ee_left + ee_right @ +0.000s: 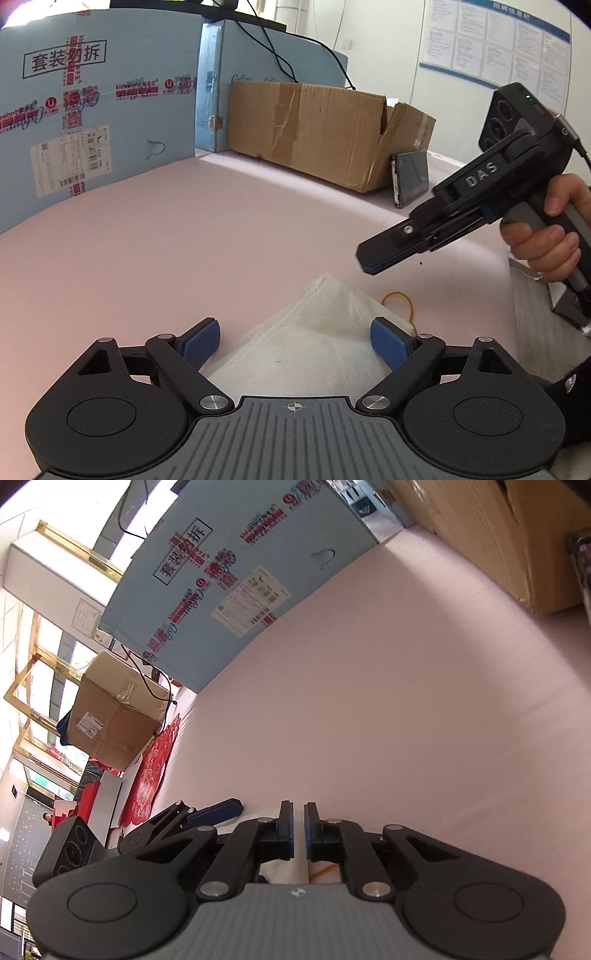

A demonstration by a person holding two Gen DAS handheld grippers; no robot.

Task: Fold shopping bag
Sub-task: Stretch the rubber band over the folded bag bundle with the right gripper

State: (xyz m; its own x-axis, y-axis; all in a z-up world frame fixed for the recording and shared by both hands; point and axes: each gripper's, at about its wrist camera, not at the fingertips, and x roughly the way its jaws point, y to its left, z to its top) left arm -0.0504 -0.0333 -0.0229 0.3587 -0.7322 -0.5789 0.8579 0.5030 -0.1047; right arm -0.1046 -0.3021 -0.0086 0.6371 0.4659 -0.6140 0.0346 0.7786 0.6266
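The white non-woven shopping bag (pixel 314 347) lies folded flat on the pink tabletop (pixel 184 240), with a yellow cord (pixel 400 299) poking out at its far right edge. My left gripper (pixel 295 341) hovers over the bag's near part, open wide, its blue pads (pixel 391 343) on either side of the cloth and not pressing it. A hand (pixel 546 236) holds my right gripper (pixel 365 262) in the air above the bag's far right corner. In the right wrist view the right gripper (pixel 299 812) shows a narrow gap between its jaws and nothing in it. A strip of the bag (pixel 284 871) peeks out beneath it.
Light blue printed cartons (pixel 92 110) stand along the back left. A torn brown carton (pixel 314 129) sits at the back, with a phone (pixel 410 177) leaning on it. Another brown box (pixel 110 716) and red paper decorations (pixel 151 775) lie beyond the table's left edge.
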